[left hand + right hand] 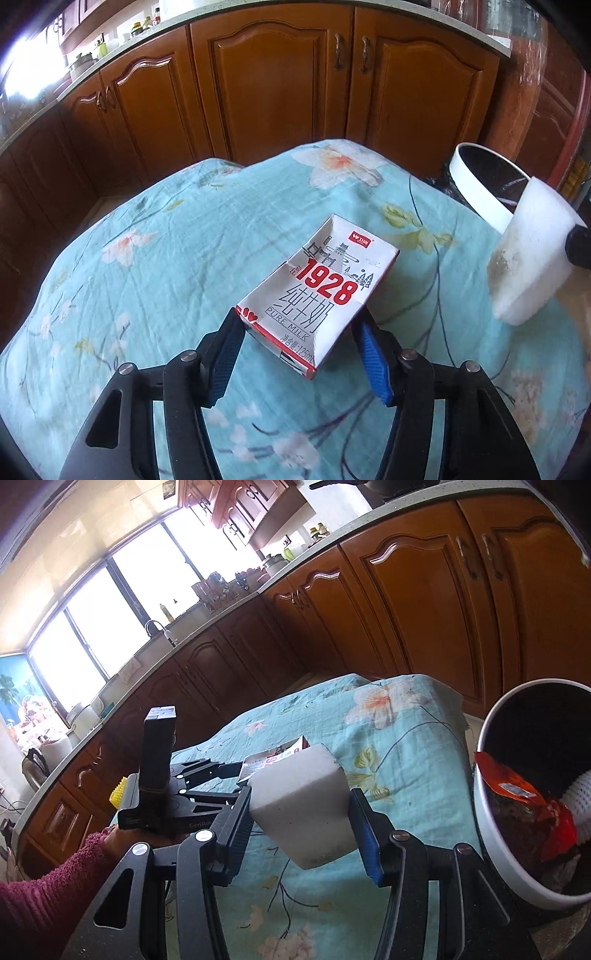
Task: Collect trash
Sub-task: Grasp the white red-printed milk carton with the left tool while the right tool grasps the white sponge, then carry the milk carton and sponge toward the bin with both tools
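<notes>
The left claw [301, 325] grips the milk carton [321, 291] resting on the floral-clothed counter [147, 266]. The right claw [301, 819] clamps a white foam block [303, 805], raised, just beside the trash bin [491, 834].

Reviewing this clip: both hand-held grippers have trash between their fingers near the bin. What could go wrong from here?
1. The left hand-held gripper brackets only the near end of the milk carton; most sticks out ahead, so it may pivot or slip when lifted.
2. The right hand-held gripper holds the foam block by its sides; soft foam could squeeze out before reaching the bin.
</notes>
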Available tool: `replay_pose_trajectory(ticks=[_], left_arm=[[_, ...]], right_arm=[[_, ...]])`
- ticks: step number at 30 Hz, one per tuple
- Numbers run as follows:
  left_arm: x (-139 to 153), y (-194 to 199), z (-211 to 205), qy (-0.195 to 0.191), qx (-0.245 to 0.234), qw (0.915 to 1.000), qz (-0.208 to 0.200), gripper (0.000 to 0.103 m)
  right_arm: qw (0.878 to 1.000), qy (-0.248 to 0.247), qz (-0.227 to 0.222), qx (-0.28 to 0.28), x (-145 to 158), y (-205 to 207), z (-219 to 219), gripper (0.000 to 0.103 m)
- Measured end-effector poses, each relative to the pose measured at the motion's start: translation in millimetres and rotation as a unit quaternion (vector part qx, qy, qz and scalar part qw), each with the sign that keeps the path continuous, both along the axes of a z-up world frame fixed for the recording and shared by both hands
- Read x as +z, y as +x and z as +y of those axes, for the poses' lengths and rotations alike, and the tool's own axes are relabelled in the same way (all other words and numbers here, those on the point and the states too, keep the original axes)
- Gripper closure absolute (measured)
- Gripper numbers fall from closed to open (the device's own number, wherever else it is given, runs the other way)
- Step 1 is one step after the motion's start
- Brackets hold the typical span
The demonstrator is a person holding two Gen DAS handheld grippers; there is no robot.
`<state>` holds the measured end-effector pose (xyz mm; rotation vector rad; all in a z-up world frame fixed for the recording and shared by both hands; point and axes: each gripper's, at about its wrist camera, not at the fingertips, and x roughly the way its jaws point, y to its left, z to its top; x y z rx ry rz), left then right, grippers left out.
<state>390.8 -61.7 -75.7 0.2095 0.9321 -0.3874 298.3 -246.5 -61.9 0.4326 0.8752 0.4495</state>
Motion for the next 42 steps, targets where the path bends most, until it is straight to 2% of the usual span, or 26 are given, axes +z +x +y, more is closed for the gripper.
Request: replay_pose_trajectory(ticks=[2,5,9,10,11,12,13,15,17,20,22,23,24,25,26,34,42], left_arm=[[-1.2,-17.6,-1.9,0.000,0.030,0.9993,0.021,0.054],[2.2,-45.6,2.3,-0.046,0.066,0.9953,0.054,0.053],[7.0,-82.7,-3.4,-0.093,0.067,0.9906,0.075,0.052],[8.6,-89.1,-4.8,-0.093,0.063,0.9910,0.073,0.046],[10.5,-93.5,-5.7,-0.082,0.063,0.9924,0.066,0.039],[12.3,-96.4,-6.4,-0.062,0.064,0.9947,0.051,0.026],[13.6,-97.1,-6.8,-0.046,0.064,0.9962,0.038,0.024],[15.6,-94.2,-5.5,-0.027,0.055,0.9976,0.033,0.024],[17.8,-92.6,-10.1,-0.025,0.032,0.9987,0.031,0.023],[13.6,-93.2,-28.4,0.008,0.010,0.9998,0.016,0.023],[9.2,-91.2,-36.3,0.016,0.004,0.9998,0.010,0.023],[8.0,-91.3,-38.9,0.015,0.005,0.9998,0.011,0.024],[6.5,-92.2,-40.3,0.012,0.006,0.9999,0.011,0.029],[6.1,-94.6,-41.9,0.003,0.005,0.9999,0.010,0.045],[4.6,-95.9,-42.8,-0.005,0.005,0.9999,0.016,0.052],[10.9,-118.1,-42.6,-0.064,0.070,0.9952,0.024,0.056],[25.5,-146.1,-66.5,-0.091,0.090,0.9916,0.017,0.057]], right_arm=[[1.000,-0.002,-0.001,-0.004,1.7,-5.9,-4.0,0.051],[1.000,0.004,0.004,-0.013,2.2,-14.9,-11.1,0.051],[1.000,0.009,0.011,-0.021,0.4,-26.8,-18.3,0.051],[1.000,0.010,0.013,-0.022,-0.3,-29.7,-19.1,0.051],[1.000,0.013,0.014,-0.024,0.1,-33.3,-20.5,0.051],[0.999,0.015,0.015,-0.025,0.0,-35.8,-21.3,0.051],[0.999,0.015,0.015,-0.025,-0.1,-38.2,-21.3,0.051],[0.999,0.016,0.016,-0.026,0.6,-41.0,-21.6,0.051],[0.999,0.020,0.016,-0.030,1.5,-47.8,-24.1,0.051],[0.999,0.023,0.016,-0.040,1.5,-56.8,-28.1,0.051],[0.998,0.025,0.020,-0.048,-0.5,-60.4,-29.9,0.051],[0.998,0.025,0.022,-0.051,-1.3,-62.7,-30.3,0.051],[0.998,0.024,0.022,-0.053,-1.7,-64.9,-30.7,0.051],[0.998,0.022,0.021,-0.055,-1.4,-67.8,-31.3,0.051],[0.998,0.020,0.020,-0.056,-0.4,-70.6,-31.5,0.051],[0.997,0.009,0.005,-0.080,10.2,-87.0,-42.0,0.051],[0.995,0.013,0.008,-0.101,10.0,-96.5,-55.3,0.051]])
